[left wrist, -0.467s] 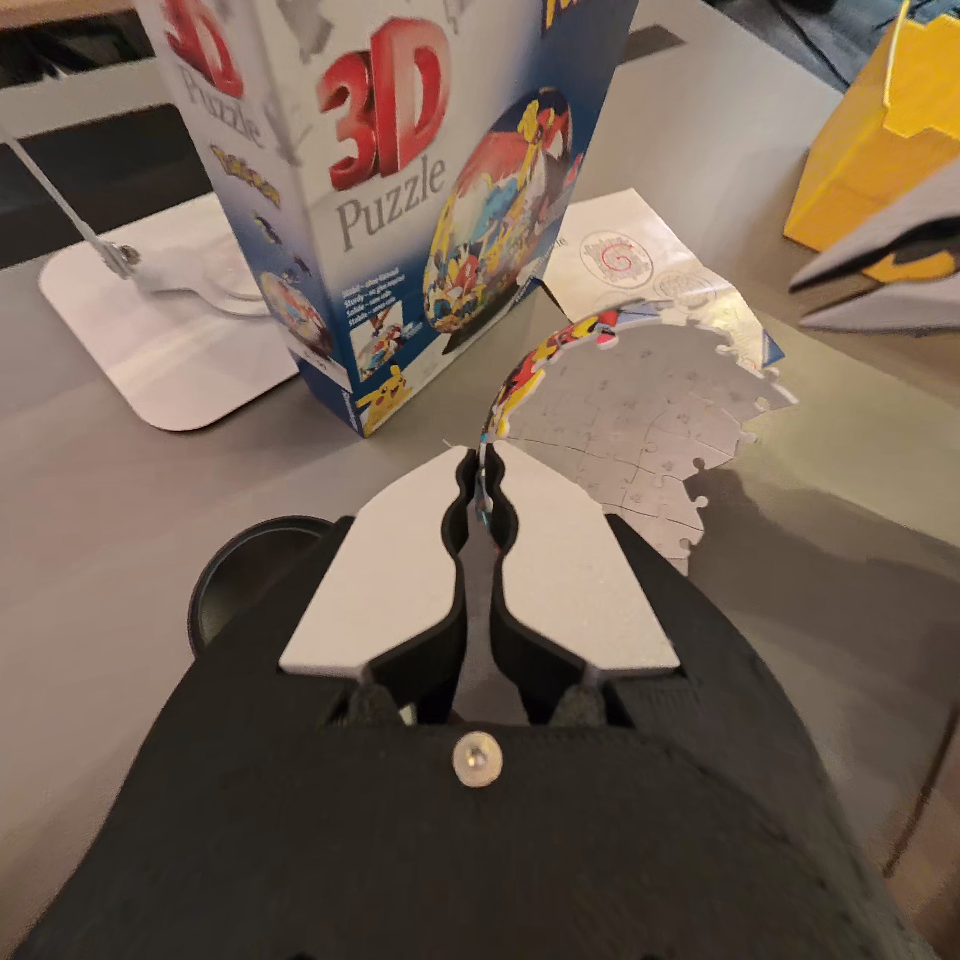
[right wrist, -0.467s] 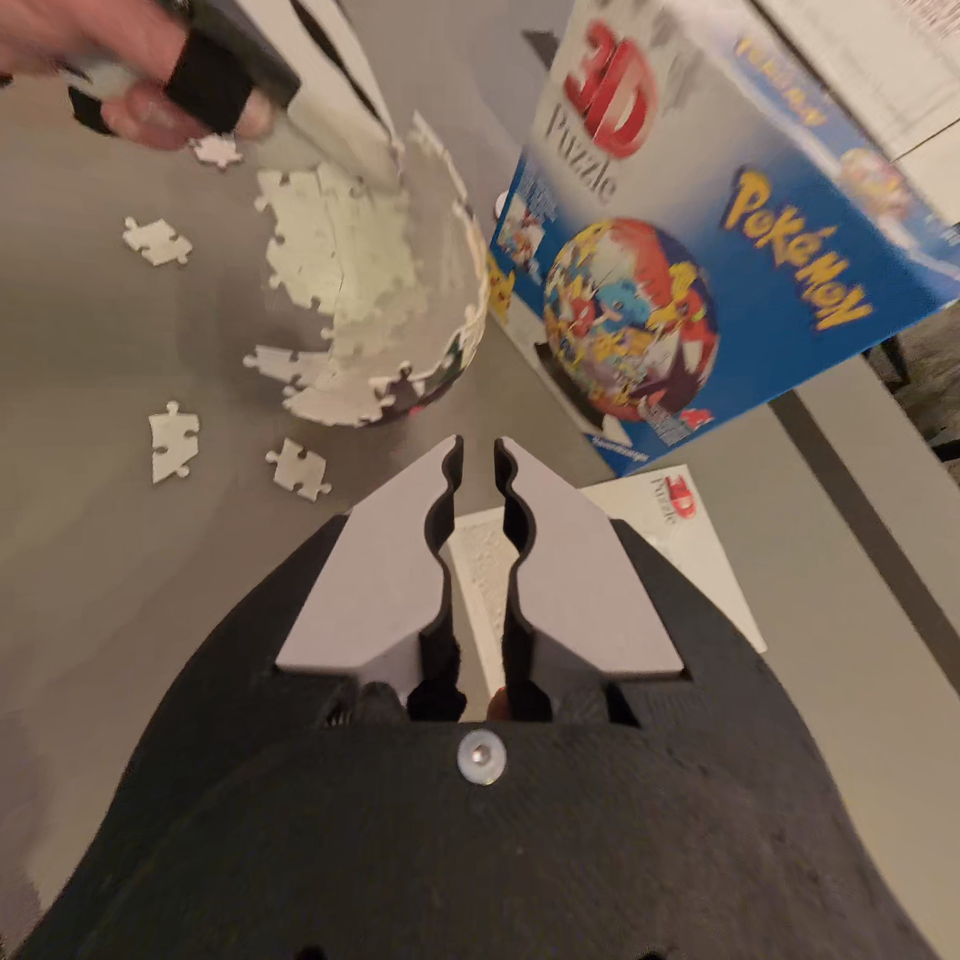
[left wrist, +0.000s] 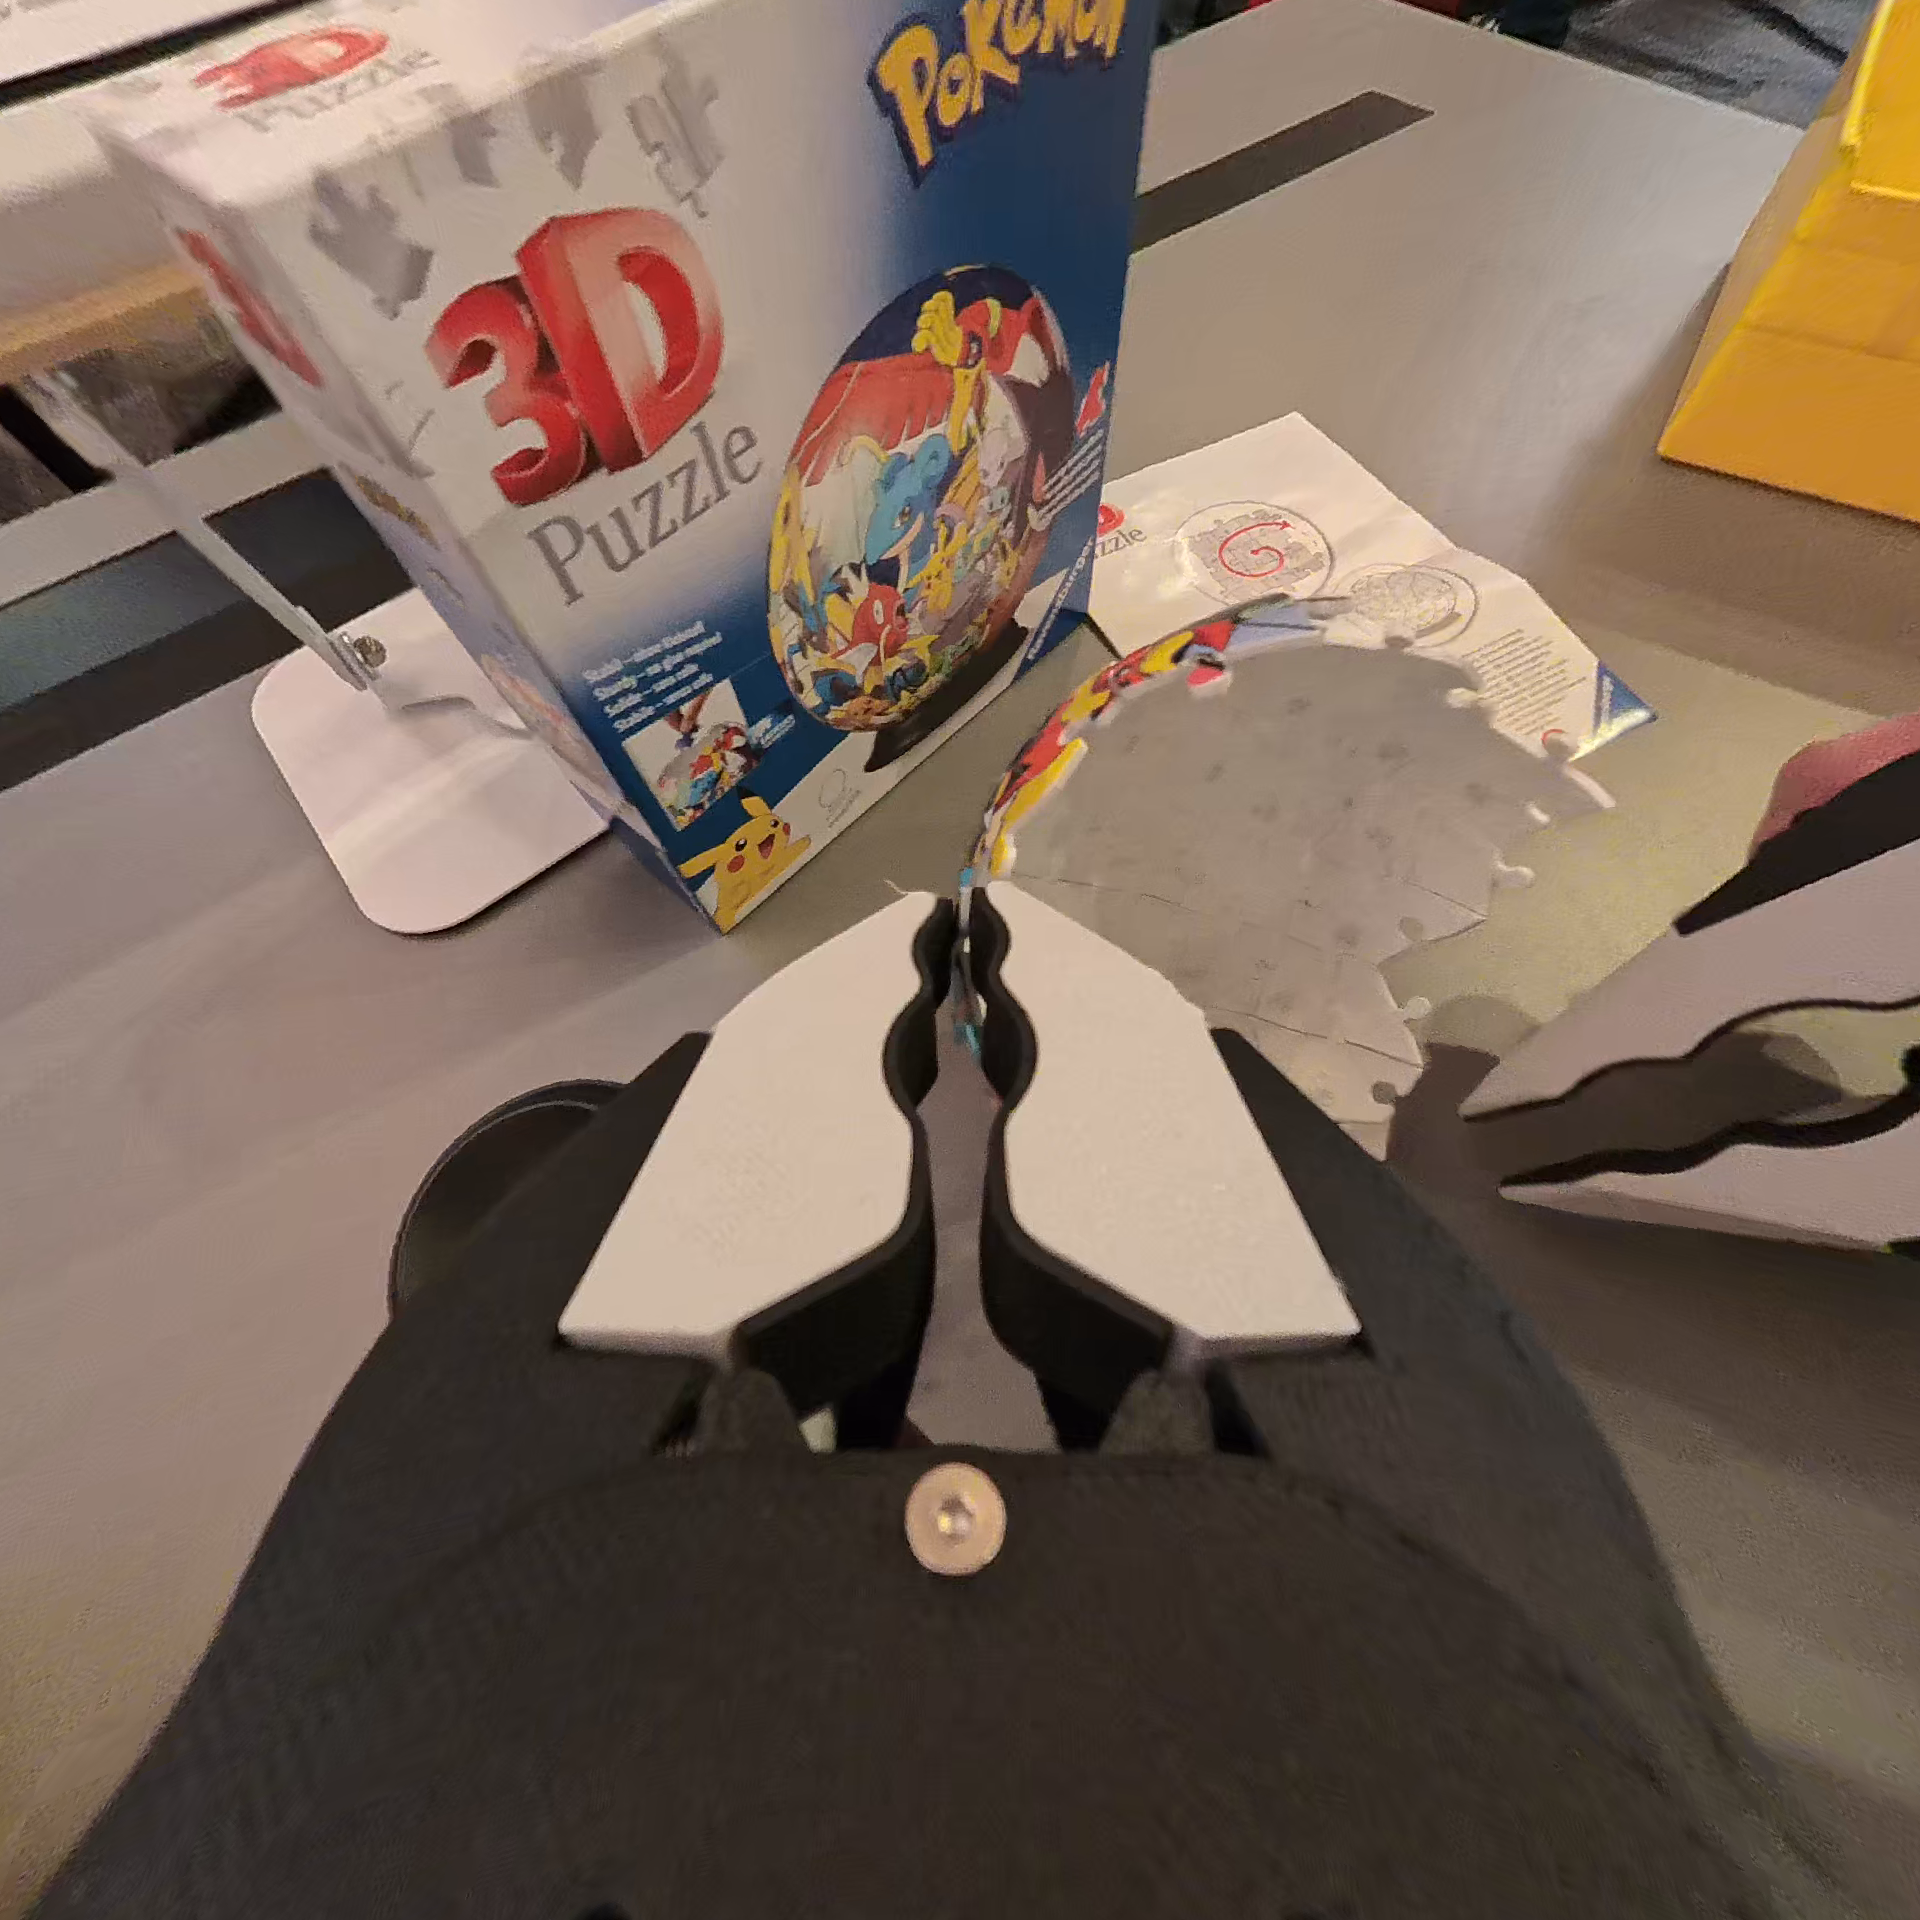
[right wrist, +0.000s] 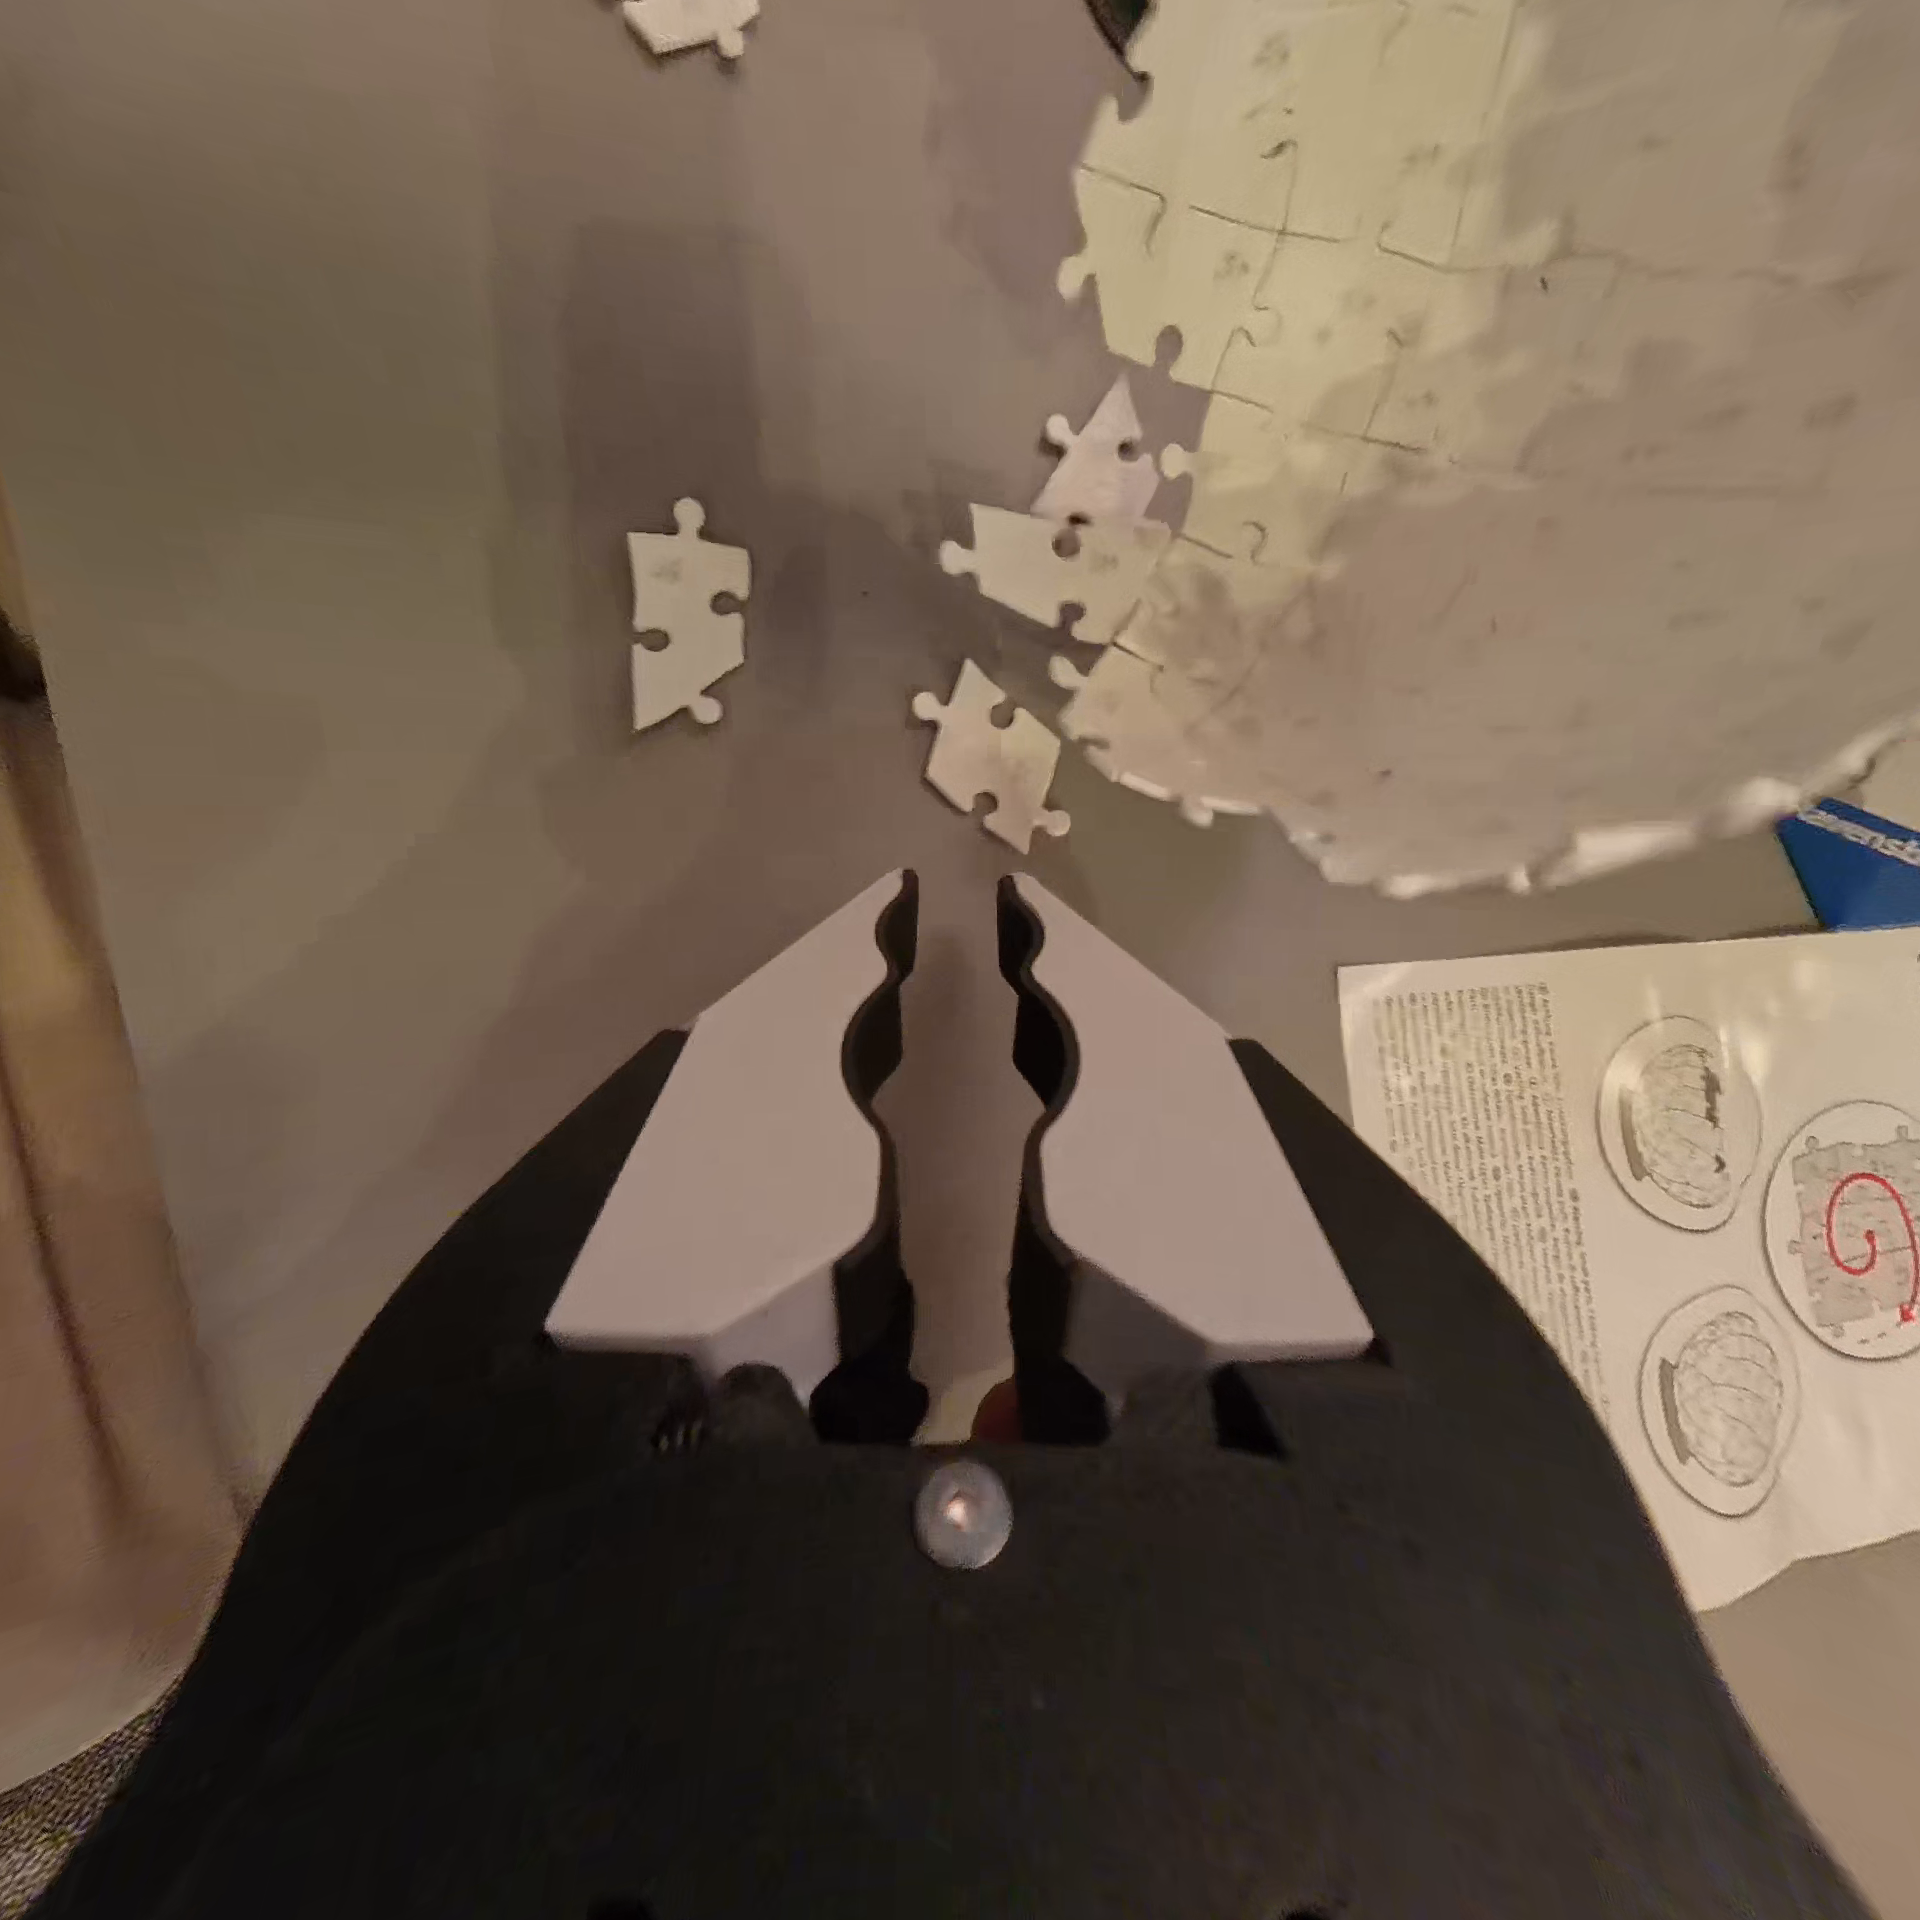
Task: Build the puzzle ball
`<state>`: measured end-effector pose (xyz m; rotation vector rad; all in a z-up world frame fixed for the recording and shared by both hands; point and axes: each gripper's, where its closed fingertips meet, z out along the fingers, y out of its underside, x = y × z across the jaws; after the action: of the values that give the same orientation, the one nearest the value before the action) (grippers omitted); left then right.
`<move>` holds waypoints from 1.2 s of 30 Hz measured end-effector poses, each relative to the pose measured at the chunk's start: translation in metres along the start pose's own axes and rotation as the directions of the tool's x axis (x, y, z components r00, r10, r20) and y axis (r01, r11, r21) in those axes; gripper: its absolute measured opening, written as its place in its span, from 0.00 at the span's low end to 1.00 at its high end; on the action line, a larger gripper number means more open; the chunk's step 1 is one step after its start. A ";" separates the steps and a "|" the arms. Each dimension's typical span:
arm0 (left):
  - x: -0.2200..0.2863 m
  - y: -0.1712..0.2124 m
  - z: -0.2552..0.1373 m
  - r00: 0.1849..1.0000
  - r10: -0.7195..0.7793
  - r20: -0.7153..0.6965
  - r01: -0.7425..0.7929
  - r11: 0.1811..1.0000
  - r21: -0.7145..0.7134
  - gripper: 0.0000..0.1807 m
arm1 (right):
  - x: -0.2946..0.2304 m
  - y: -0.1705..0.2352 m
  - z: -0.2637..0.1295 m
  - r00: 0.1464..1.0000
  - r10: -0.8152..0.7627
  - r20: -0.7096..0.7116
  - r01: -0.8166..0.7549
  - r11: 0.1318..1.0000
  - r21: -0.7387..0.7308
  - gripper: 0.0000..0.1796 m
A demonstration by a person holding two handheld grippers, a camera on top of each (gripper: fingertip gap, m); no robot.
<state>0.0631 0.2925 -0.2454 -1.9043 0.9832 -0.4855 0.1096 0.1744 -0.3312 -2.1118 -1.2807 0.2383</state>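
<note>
The half-built puzzle ball (left wrist: pixel 1247 831) is a curved shell with a white inside and a colourful outside. My left gripper (left wrist: pixel 966 914) is shut on its near rim and holds it tilted above the grey table. The shell fills the upper right of the right wrist view (right wrist: pixel 1507 468). My right gripper (right wrist: pixel 956 894) is nearly closed with a narrow gap and holds nothing. It points at the table just short of a loose white piece (right wrist: pixel 992 753). More loose pieces (right wrist: pixel 686 618) lie face down nearby. The right gripper also shows in the left wrist view (left wrist: pixel 1496 1143).
The puzzle box (left wrist: pixel 727 468) stands upright behind the shell. An instruction sheet (left wrist: pixel 1299 540) lies beside it and shows in the right wrist view (right wrist: pixel 1662 1247). A yellow box (left wrist: pixel 1818 312) is at the far right. A white stand base (left wrist: pixel 416 810) and a black round part (left wrist: pixel 468 1174) lie left. Across from one pair of fingers to the other is roughly 15 cm.
My right gripper has swung down towards the loose pieces and closer to the shell; the box has left its view. My left gripper still holds the shell's rim, and its view has shifted slightly.
</note>
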 end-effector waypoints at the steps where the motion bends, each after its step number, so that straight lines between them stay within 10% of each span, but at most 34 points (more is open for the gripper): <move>1: 0.005 -0.001 0.001 1.000 0.005 0.007 -0.005 1.000 0.010 0.02 | -0.002 -0.001 0.000 1.000 0.003 0.010 -0.003 1.000 0.003 0.07; 36: 0.037 -0.013 0.012 0.958 0.277 -0.075 -0.271 0.960 0.073 0.01 | 0.006 -0.013 -0.006 0.967 -0.182 -0.179 0.202 0.975 0.098 0.07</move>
<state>0.0993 0.2728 -0.2428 -1.6696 1.2516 -0.4298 0.1057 0.1813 -0.3178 -1.8537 -1.3262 0.0460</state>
